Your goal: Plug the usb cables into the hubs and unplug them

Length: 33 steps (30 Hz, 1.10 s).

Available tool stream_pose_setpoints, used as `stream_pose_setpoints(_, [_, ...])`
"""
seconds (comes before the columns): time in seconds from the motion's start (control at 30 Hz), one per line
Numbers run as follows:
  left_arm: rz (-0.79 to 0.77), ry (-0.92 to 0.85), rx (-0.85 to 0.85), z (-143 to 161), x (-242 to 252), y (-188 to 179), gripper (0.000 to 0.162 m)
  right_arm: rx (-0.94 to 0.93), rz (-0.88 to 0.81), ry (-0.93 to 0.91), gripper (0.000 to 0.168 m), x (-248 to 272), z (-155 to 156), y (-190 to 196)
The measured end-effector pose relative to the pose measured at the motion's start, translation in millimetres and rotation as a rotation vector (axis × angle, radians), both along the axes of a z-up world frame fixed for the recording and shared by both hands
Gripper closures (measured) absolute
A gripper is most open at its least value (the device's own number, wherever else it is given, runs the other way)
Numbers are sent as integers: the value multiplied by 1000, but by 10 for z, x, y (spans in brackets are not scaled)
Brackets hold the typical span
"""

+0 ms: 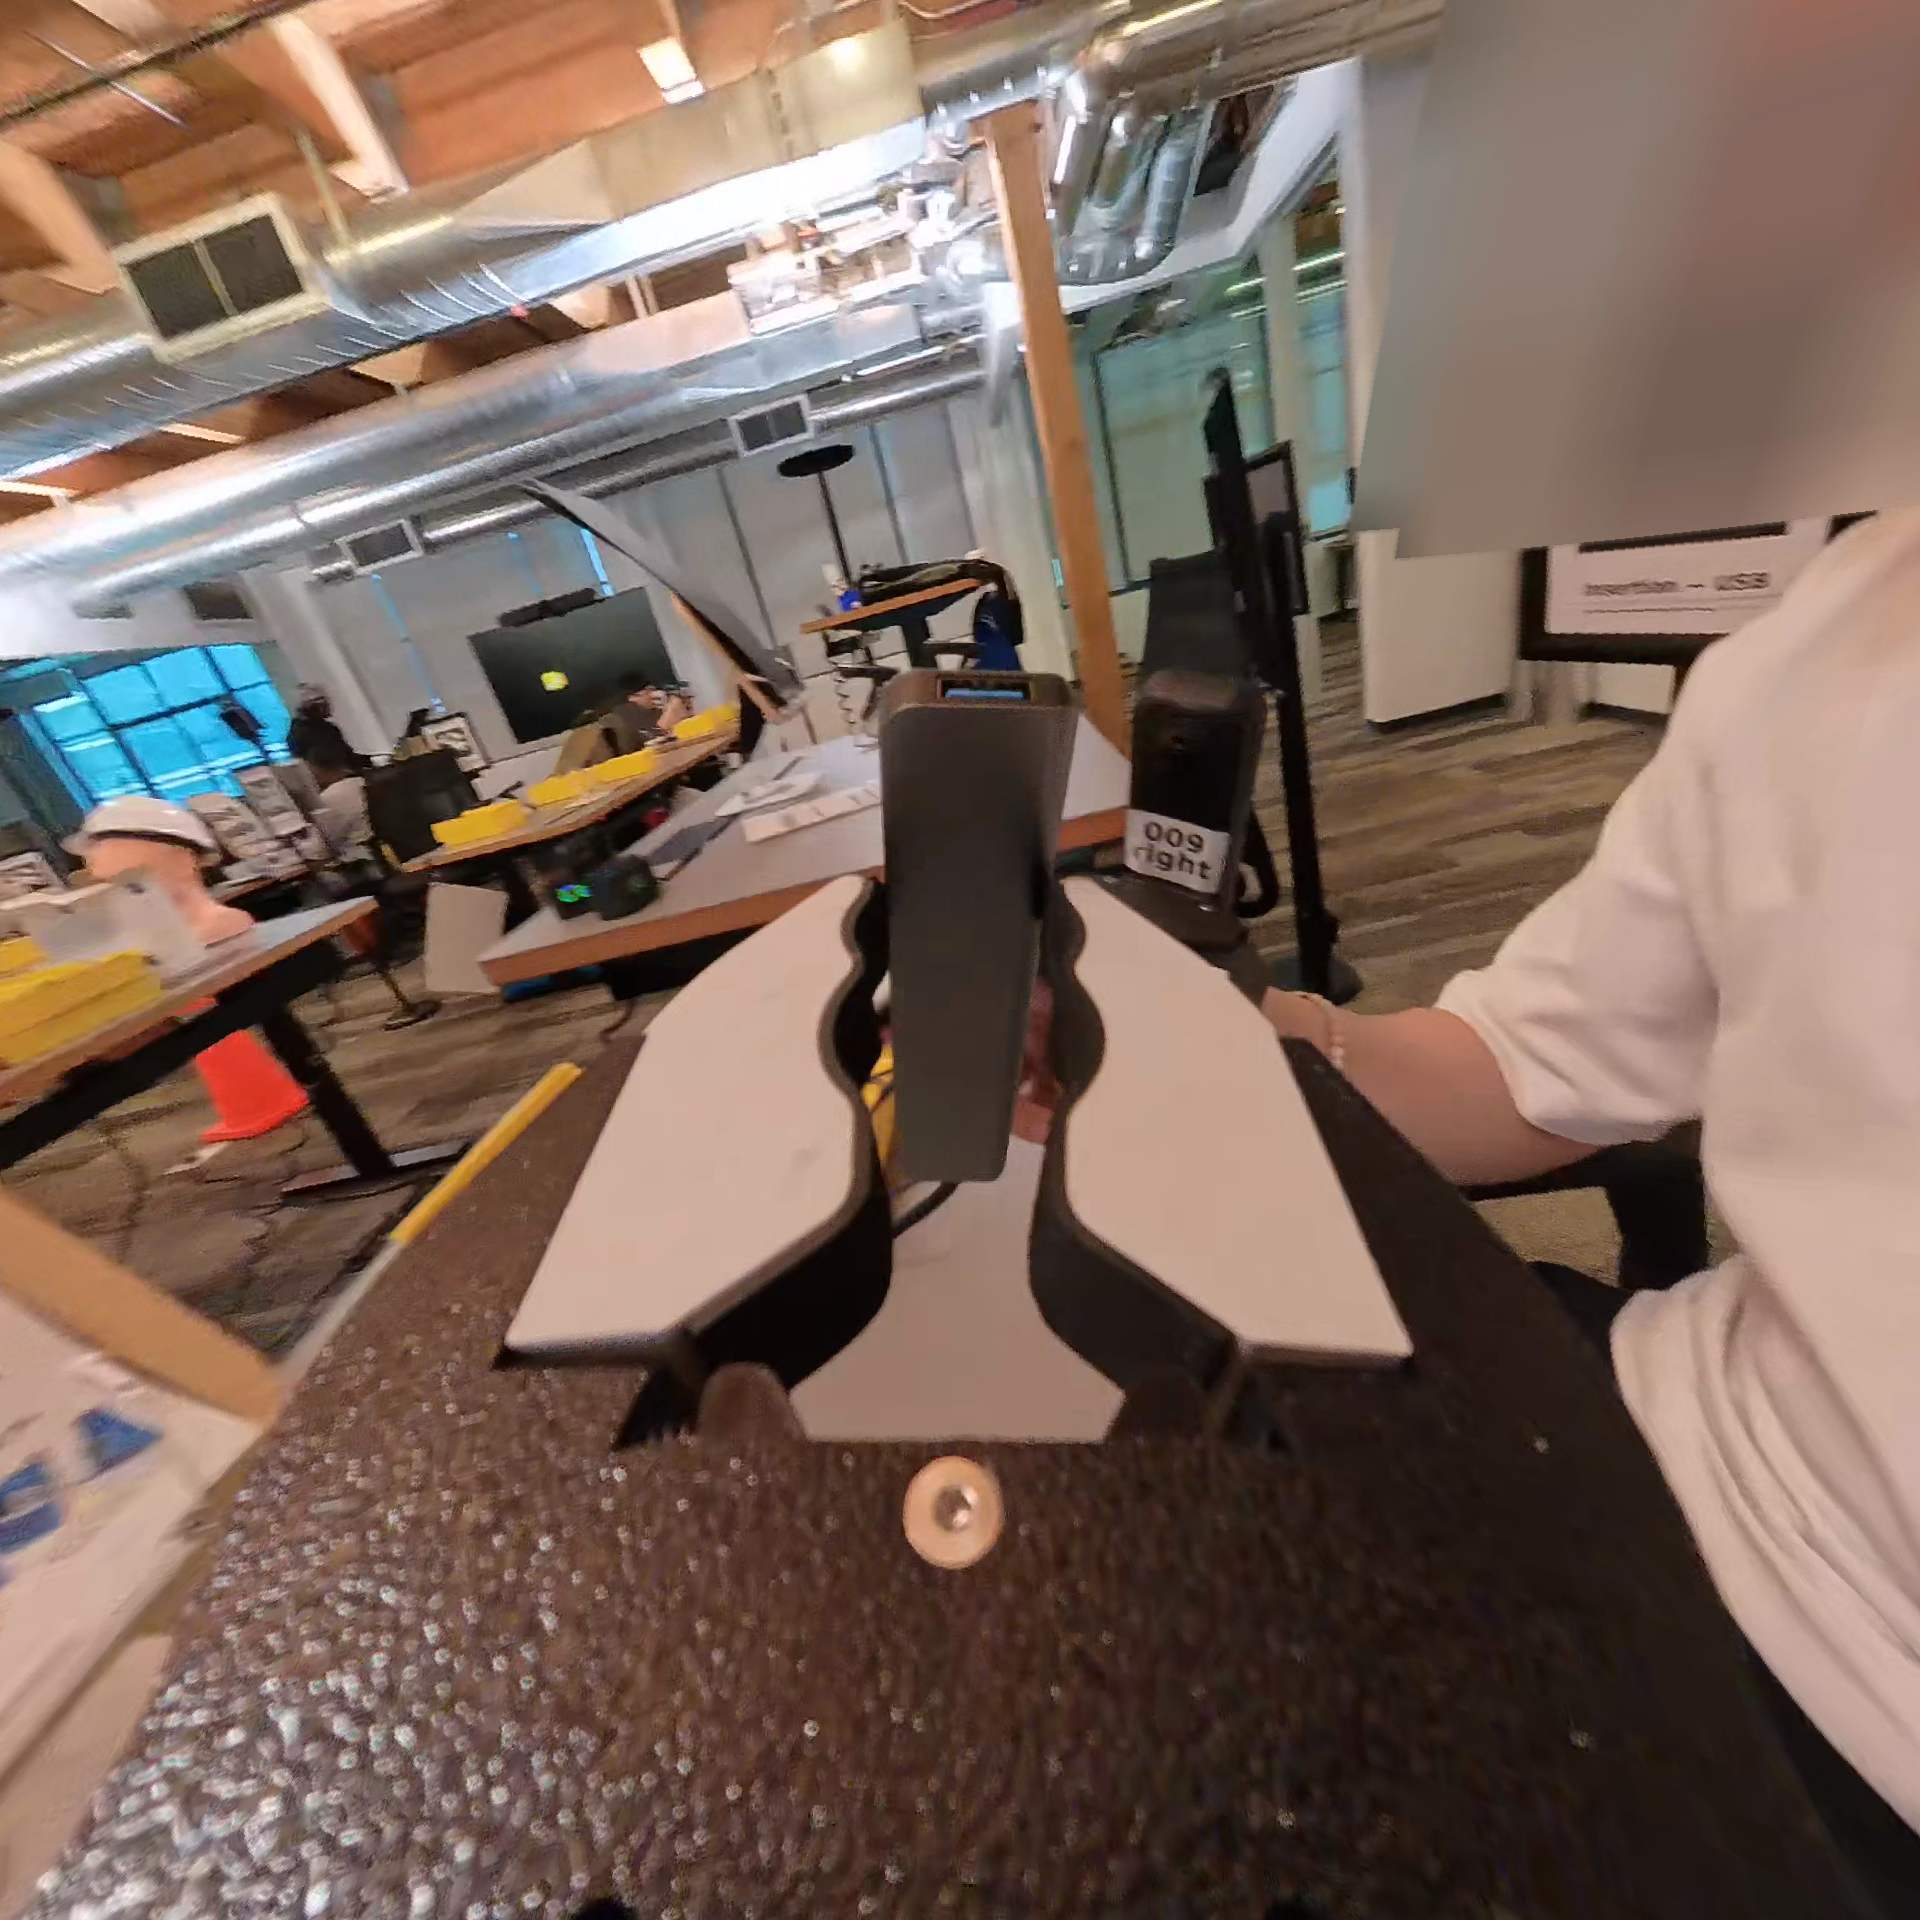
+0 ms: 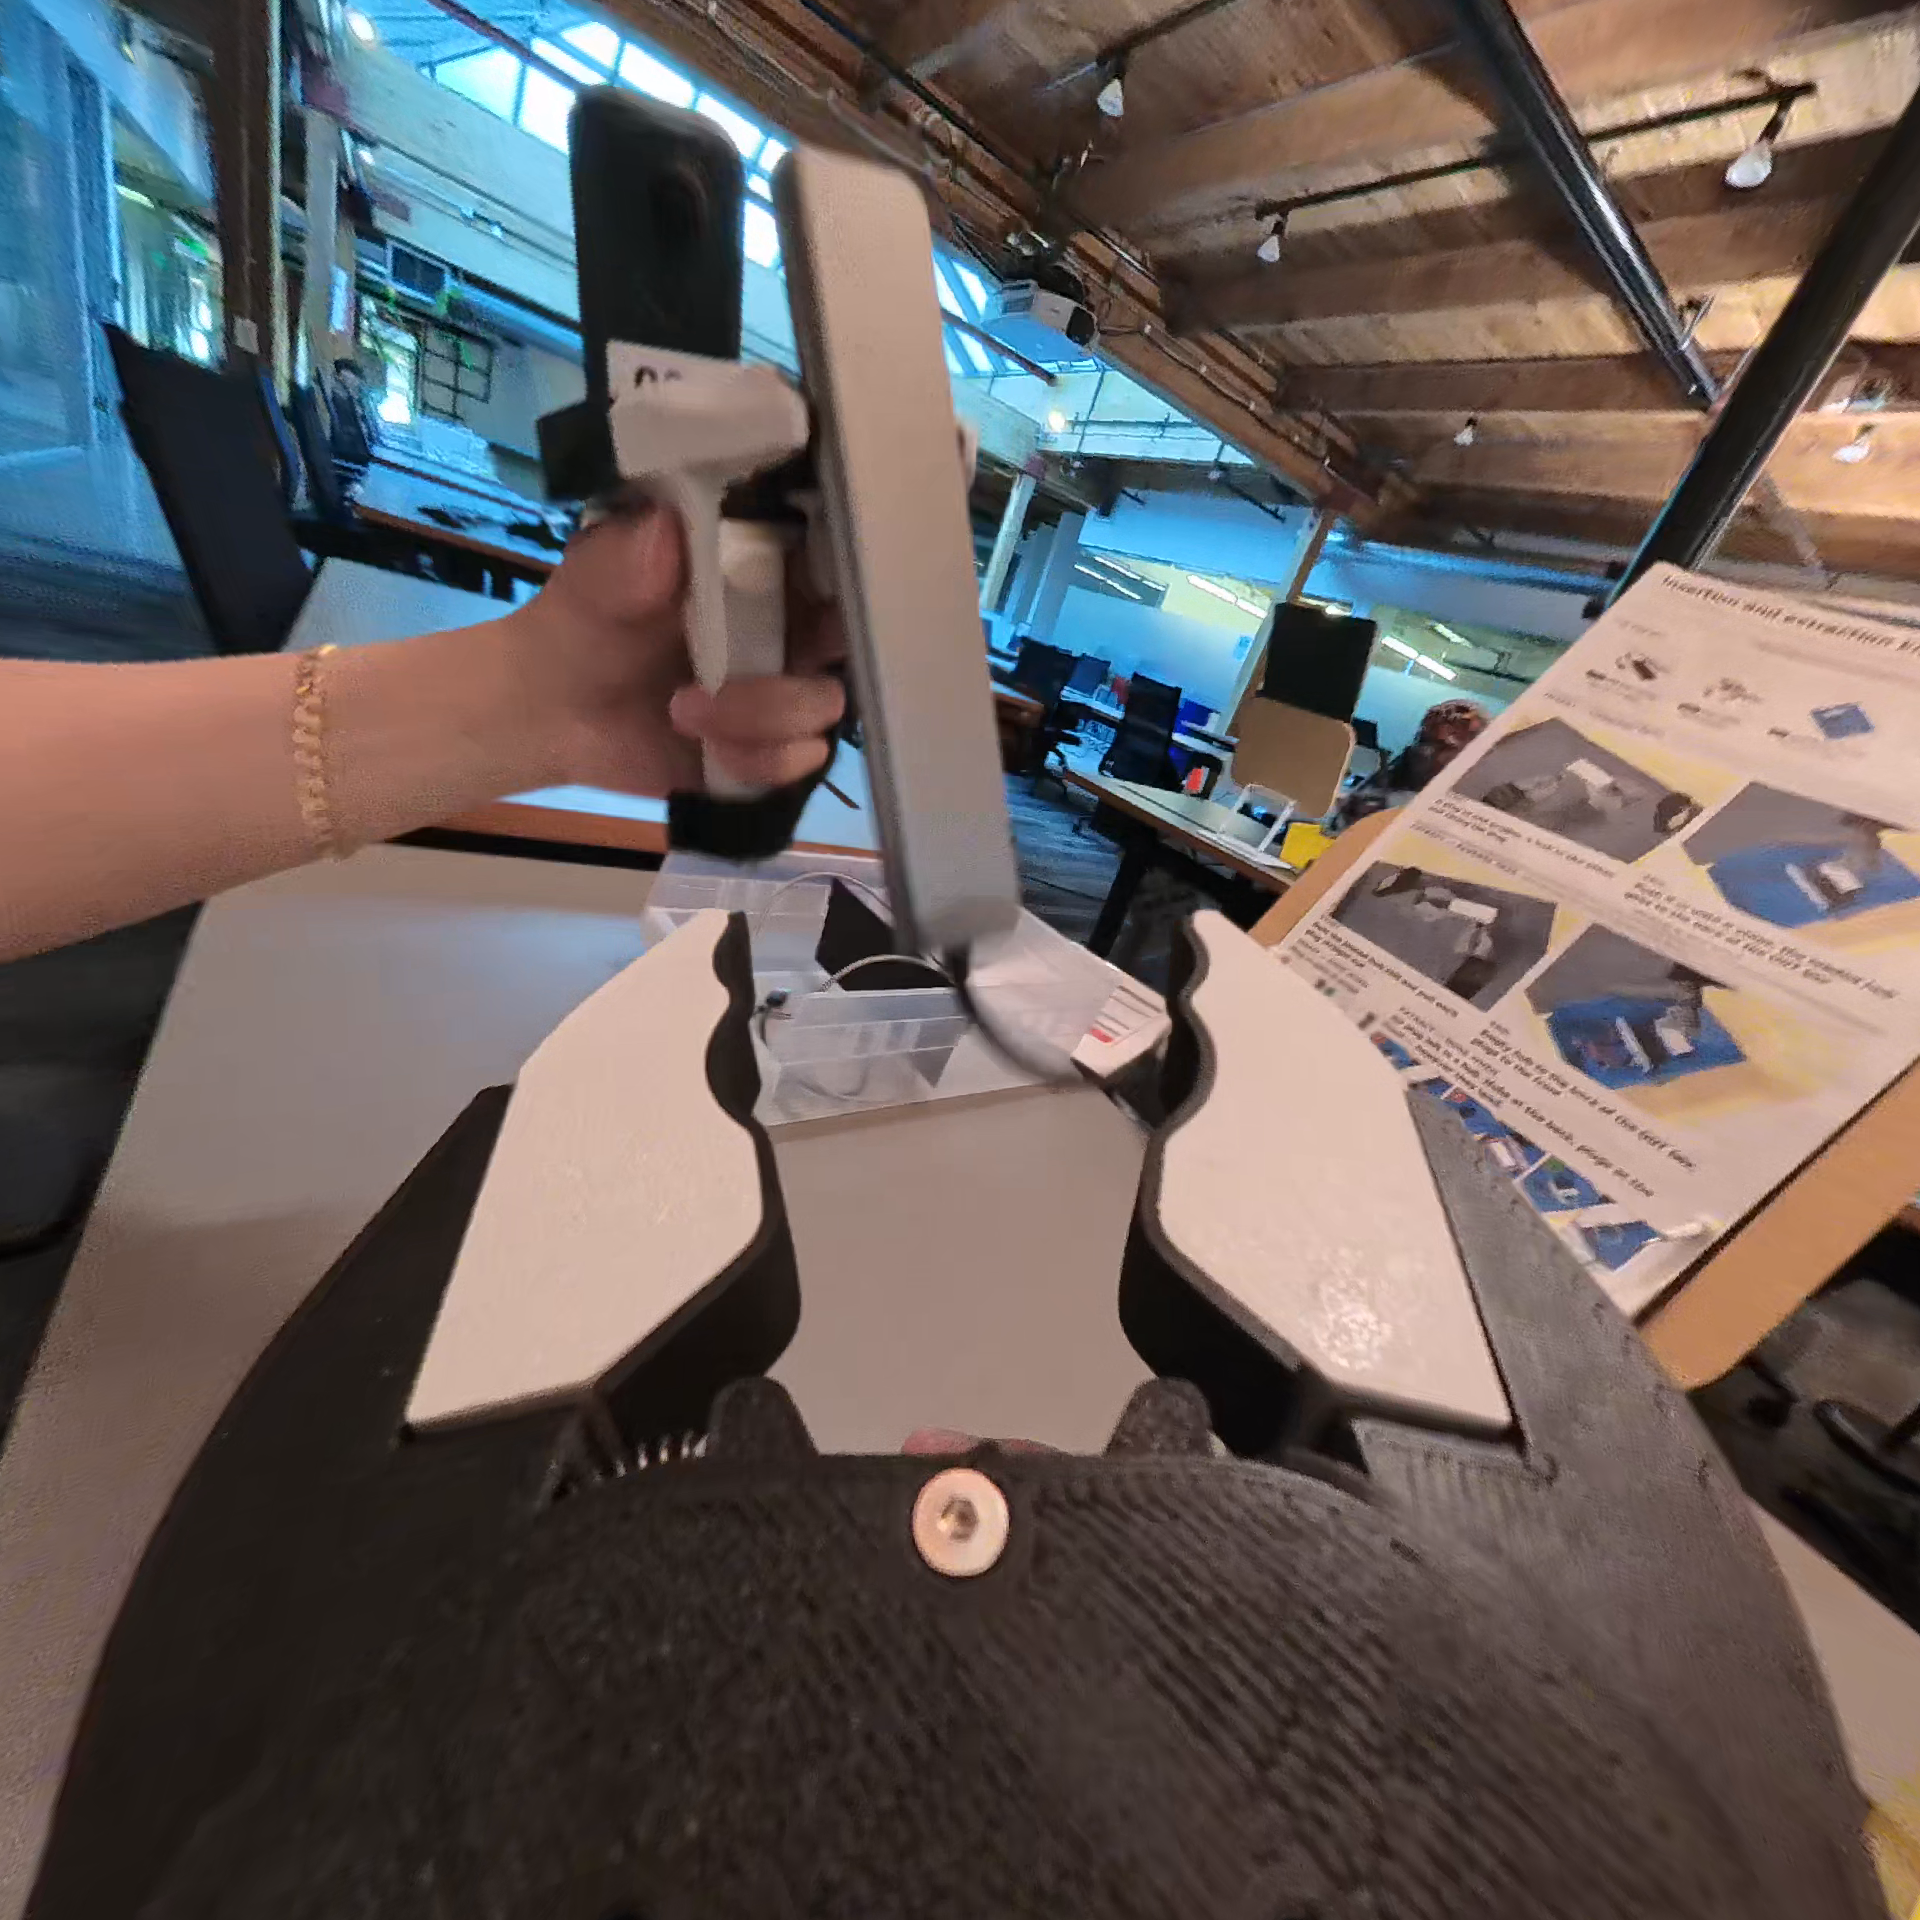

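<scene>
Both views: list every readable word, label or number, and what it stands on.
I won't copy writing; here is what bears it.
White sticker on the black camera: short print, legible.
White sign behind the person: blurred.
Poster with photos on the wooden board: headings and captions, mostly too small.

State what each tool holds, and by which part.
Left tool clamps the grey hub near its lower, cable end. Right tool is open, holding nothing.

The hub (image 1: 961,935) is dark grey with a blue port, held between white pads (image 1: 727,1122) on a speckled black gripper (image 1: 961,904), beside a white sleeve (image 1: 1714,935) and yellow trays (image 1: 478,826).
</scene>
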<state>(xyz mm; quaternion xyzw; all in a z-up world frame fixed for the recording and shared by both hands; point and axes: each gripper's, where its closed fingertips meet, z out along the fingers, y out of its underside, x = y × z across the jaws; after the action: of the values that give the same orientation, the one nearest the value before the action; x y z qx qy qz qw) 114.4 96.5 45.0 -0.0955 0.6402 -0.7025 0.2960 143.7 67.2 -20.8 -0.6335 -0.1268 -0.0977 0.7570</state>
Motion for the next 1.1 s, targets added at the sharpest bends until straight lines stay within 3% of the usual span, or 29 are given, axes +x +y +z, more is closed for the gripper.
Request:
stream_pose_setpoints(0.1, [-47,21,-3,-308,-10,-321,134,-41,-26,-124,100,-57,-124,62])
stream_pose_setpoints(0.23, [-75,28,-3,-465,-45,-534,134,-106,37,-311,132,-240,-314,79])
stream_pose_setpoints(0.43, [-23,18,43,-535,-89,-523,134,-122,57,-313,136,-204,-344,73])
stream_pose_setpoints(0.53, [50,47,64,-572,-39,-515,132,-121,-12,-354,137,-92,-351,80])
stream_pose_setpoints(0.7, [164,189,80,-702,14,-433,101,-115,-228,-482,137,258,-286,-8])
stream_pose_setpoints(0.8, [177,335,50,-755,-22,-402,94,-161,-427,-671,137,513,-309,-63])
stream_pose_setpoints(1.0, [364,547,108,-907,50,-338,103,-223,-663,-997,137,643,-389,14])
stream_pose_setpoints(1.1, [552,554,196,-1048,158,-146,131,-210,-626,-1011,137,535,-426,84])
